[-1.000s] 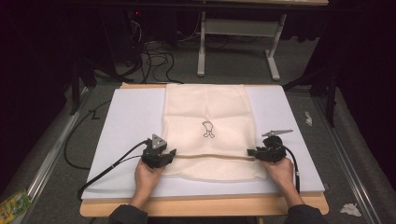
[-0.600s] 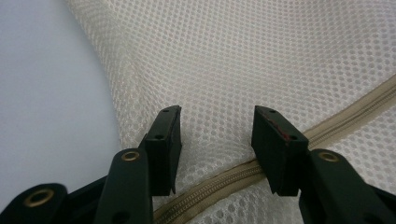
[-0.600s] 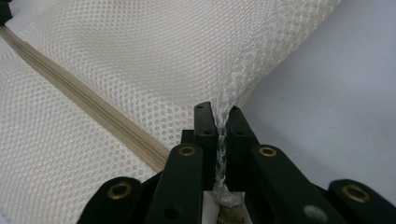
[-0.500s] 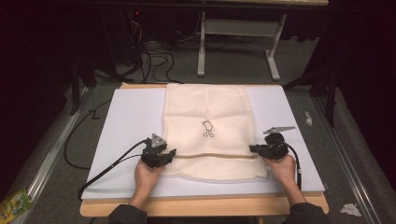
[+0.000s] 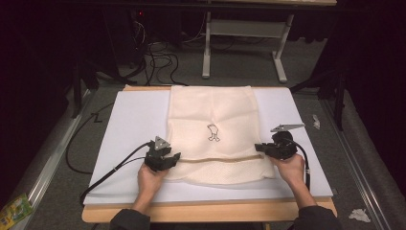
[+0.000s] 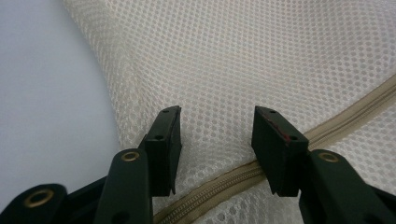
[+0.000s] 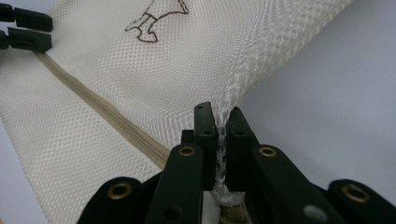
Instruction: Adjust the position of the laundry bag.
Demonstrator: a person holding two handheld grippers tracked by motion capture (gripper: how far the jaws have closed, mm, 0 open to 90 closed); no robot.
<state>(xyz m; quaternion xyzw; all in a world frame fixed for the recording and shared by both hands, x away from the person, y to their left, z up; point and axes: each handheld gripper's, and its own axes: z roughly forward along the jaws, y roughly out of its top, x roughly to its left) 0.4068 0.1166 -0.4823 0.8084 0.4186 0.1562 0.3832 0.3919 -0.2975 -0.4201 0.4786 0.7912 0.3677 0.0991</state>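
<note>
A cream mesh bag (image 5: pixel 210 110) with a small printed figure (image 5: pixel 213 132) lies flat on a white board (image 5: pixel 134 124). A tan zipper (image 5: pixel 215 160) runs across the bag near its front end. My left gripper (image 5: pixel 174 156) stands open at the bag's left edge. In the left gripper view its jaws (image 6: pixel 216 126) straddle the mesh (image 6: pixel 261 56) just above the zipper (image 6: pixel 219 186) without pressing on it. My right gripper (image 5: pixel 258 147) is shut on the bag's right edge. In the right gripper view it (image 7: pixel 219 116) pinches a bunched fold of mesh (image 7: pixel 187 60), pulled up off the board.
The board rests on a wooden table (image 5: pixel 206 211) whose front edge is near the person. Behind it stand a desk frame (image 5: pixel 244 48) and floor cables (image 5: pixel 158 52). A green packet (image 5: pixel 14 211) and crumpled paper (image 5: pixel 359 214) lie on the floor.
The right gripper has closed on the bag's right edge and risen a little, lifting the mesh there. The left gripper has stayed in place.
</note>
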